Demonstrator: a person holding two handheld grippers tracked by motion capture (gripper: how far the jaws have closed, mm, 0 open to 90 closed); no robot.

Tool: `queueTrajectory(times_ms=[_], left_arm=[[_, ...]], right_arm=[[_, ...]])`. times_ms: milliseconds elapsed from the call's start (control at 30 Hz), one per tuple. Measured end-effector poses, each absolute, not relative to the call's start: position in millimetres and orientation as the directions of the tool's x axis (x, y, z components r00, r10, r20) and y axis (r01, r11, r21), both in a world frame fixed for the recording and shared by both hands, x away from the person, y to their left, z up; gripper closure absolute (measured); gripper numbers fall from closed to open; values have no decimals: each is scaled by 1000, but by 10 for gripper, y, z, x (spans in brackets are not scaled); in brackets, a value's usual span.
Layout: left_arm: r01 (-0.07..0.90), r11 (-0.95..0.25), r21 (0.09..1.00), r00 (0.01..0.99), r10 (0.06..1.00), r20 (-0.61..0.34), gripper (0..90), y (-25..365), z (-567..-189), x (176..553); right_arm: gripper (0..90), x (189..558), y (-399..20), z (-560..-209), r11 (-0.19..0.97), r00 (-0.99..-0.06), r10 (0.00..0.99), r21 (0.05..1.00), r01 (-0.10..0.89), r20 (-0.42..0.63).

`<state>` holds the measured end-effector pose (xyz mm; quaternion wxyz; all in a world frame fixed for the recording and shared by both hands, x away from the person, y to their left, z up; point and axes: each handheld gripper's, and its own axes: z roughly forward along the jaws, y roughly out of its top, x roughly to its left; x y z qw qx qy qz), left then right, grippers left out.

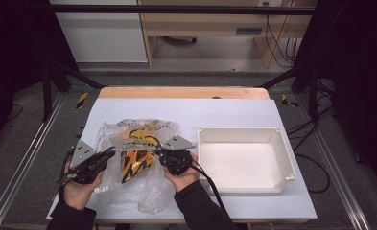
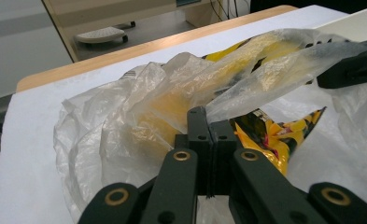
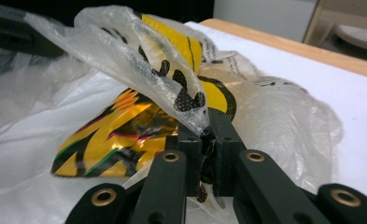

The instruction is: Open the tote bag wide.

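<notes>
On the white table cover (image 1: 253, 112), left of the empty white plastic tray (image 1: 282, 148), lies a crumpled clear plastic bag (image 1: 128, 191) with a yellow-and-black foil snack packet (image 1: 134, 165) inside. The left gripper (image 2: 208, 122) has its jaws pressed together on a fold of the bag film, pinching it — the film runs taut from there to the right gripper (image 3: 208, 127), whose jaws are likewise clamped on the bag's printed edge. That edge carries black print on yellow; none of it can be read. The packet shows yellow, black, orange and a thin pink-green stripe, its brand name not legible. Both hands hold the bag's mouth stretched between them just above the table.
</notes>
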<state>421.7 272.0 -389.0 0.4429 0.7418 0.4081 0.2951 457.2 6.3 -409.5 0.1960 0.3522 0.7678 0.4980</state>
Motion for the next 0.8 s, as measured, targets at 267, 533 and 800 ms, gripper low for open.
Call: queueTrajectory(times_ms=[267, 533, 800], left_arm=[[383, -306, 871, 472, 876, 100, 895, 2633, -3956, 4476], [428, -336, 839, 453, 883, 123, 891, 2624, -4117, 4689], [454, -347, 821, 452, 883, 123, 868, 2665, -4266, 4812]], right_arm=[[849, 4730, 76, -4147, 266, -624, 781, 896, 356, 17], [826, 4968, 165, -4328, 306, -590, 807, 854, 420, 1], [803, 5104, 236, -4507, 348, -578, 816, 822, 450, -29]])
